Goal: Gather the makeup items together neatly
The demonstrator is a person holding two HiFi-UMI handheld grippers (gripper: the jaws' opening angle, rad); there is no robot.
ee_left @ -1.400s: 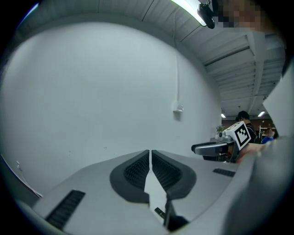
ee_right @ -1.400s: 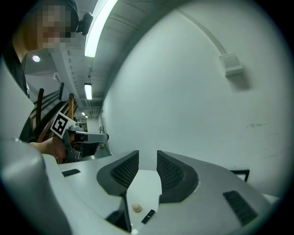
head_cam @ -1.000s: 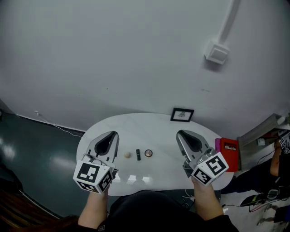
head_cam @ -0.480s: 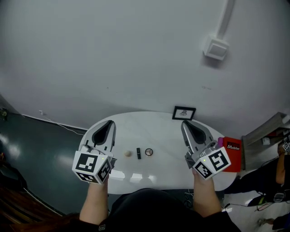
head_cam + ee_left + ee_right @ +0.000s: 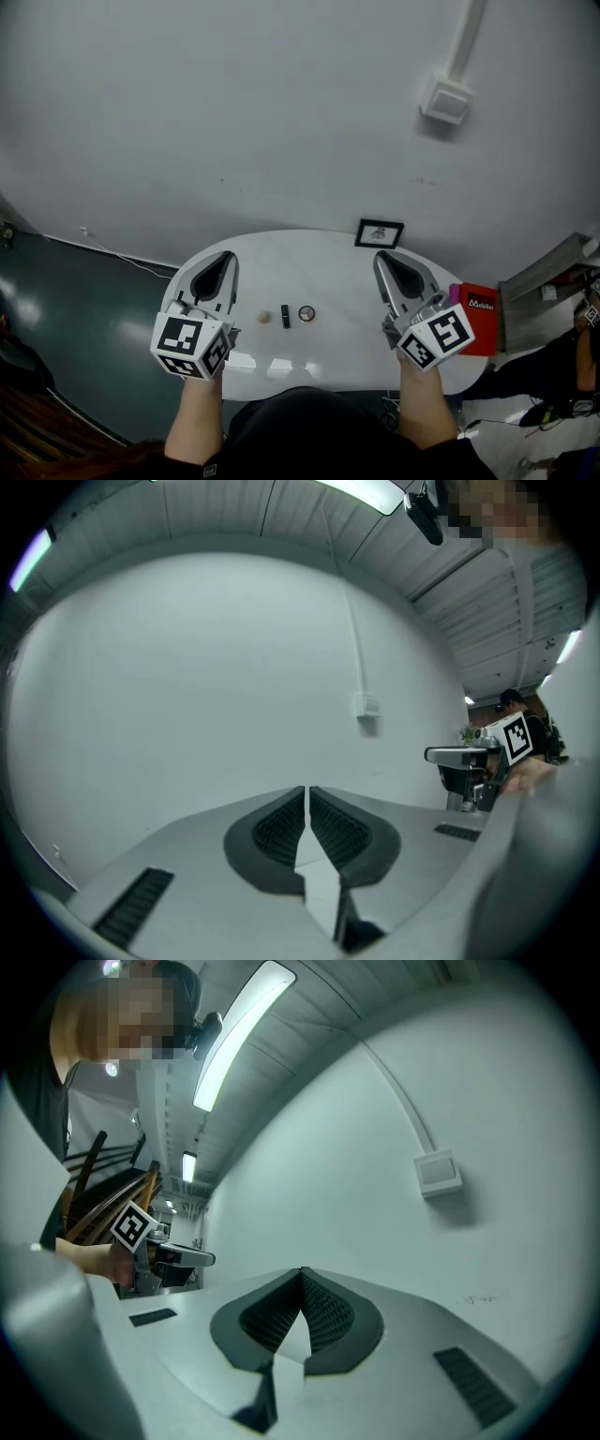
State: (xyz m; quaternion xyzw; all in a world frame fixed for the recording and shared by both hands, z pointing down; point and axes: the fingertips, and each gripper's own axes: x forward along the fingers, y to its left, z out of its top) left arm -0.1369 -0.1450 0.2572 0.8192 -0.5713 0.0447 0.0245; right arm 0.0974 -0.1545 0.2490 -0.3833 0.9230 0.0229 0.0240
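Note:
Three small makeup items lie in a row near the middle of the white oval table (image 5: 319,258): a beige sponge (image 5: 264,317), a black lipstick tube (image 5: 285,317) and a round compact (image 5: 307,313). My left gripper (image 5: 226,255) hovers left of them, shut with nothing in it. On the other side, my right gripper (image 5: 381,256) is held above the table, also shut and empty. Both point at the far wall. In the left gripper view the left gripper (image 5: 307,790) has its pads together; so does the right gripper (image 5: 302,1271) in its own view.
A small black-framed picture (image 5: 379,232) stands at the table's far edge. A red box (image 5: 478,317) sits off the table's right end, with clutter beyond it. A white junction box (image 5: 445,100) and conduit are on the wall.
Both grippers have drifted slightly outward and away from me. The three makeup items have not moved.

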